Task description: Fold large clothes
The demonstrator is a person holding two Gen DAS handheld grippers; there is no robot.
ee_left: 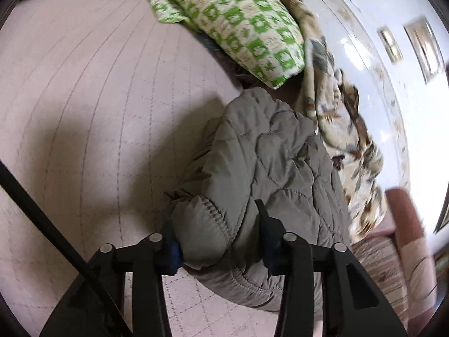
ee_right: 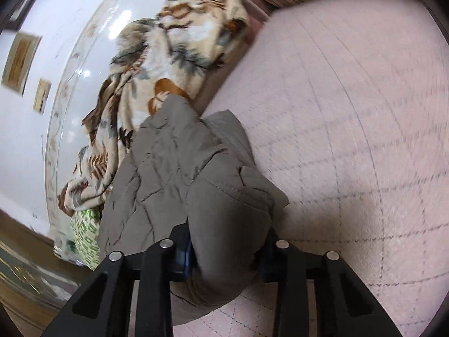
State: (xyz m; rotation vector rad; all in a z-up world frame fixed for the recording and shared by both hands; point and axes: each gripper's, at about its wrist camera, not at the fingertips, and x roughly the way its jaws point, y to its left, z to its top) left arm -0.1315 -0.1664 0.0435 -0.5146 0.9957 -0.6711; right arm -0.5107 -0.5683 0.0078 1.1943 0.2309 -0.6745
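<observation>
The grey quilted jacket [ee_left: 269, 151] is lying bunched on the pink quilted bed cover [ee_left: 92, 106], with its far end running up against the floral blanket [ee_left: 336, 118] by the wall. In both wrist views it is hanging in puffy folds, not flat, so I judge the fold is only partly under way.

The left gripper [ee_left: 221, 241] is clenching a padded, elastic-edged part of the jacket, perhaps a cuff or hem; fabric is bulging out between the jaws. The right gripper [ee_right: 227, 250] is likewise grasping a thick rounded wad of the jacket [ee_right: 182, 168], the cloth filling the gap between its jaws.

Beyond the jacket, a green-and-cream patterned pillow [ee_left: 238, 25] is resting near its far end, and the blanket [ee_right: 168, 56] is heaping along the glossy white wall.

The main risk I am seeing: the filling is slippery and springy, so a bulky pinch may be creeping out of either grip as the cloth is being lifted or swung, dropping one side and skewing the fold. The far end may also be snagging on the blanket or pillow, dragging them along. Both views are blurring at the edges, suggesting quick motion, which would be making a slip likelier.
</observation>
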